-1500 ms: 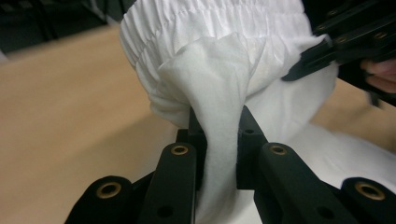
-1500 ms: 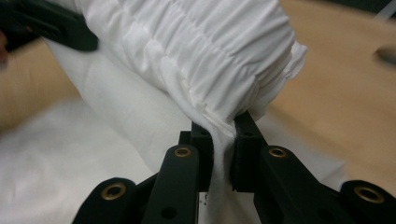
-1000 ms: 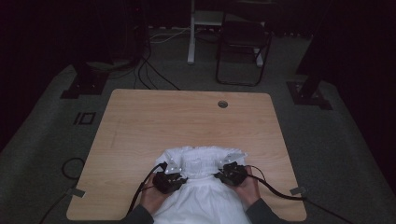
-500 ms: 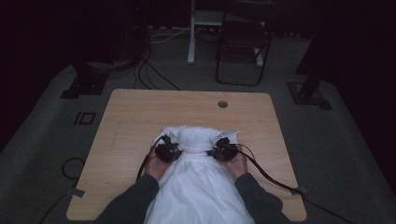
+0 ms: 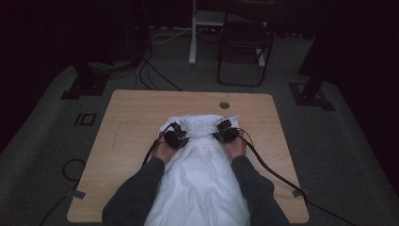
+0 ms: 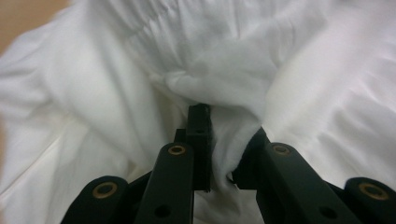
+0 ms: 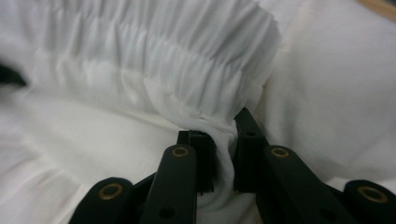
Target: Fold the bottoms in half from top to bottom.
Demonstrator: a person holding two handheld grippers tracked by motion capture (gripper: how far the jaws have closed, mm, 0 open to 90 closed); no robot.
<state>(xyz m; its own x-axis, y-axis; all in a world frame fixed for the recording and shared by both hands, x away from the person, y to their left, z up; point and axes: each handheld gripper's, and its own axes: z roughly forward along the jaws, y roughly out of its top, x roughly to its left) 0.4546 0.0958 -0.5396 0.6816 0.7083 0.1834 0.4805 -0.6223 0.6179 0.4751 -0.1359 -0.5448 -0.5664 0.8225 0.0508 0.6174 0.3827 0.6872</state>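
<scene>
Garment: white garment [image 5: 200, 174] lies on the table [image 5: 131, 117], long axis running from the person's edge toward the far edge, gathered waistband [image 7: 187, 60] at the far end.
Left gripper [image 5: 176, 137]: jaws narrow, pinching a fold of cloth.
Right gripper [image 5: 225, 131]: jaws narrow, clamping cloth just below the waistband.
Edges: near end seems to hang over the table's near edge.
Open room: bare wood left, right and beyond, up to the cable hole [image 5: 224, 104].

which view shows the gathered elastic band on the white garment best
The right gripper view: the pleated elastic band runs across it in close-up, with the right gripper pinching cloth just below it. The left gripper view shows its gathers blurred at the top; the high view shows it small, between both grippers.
</scene>
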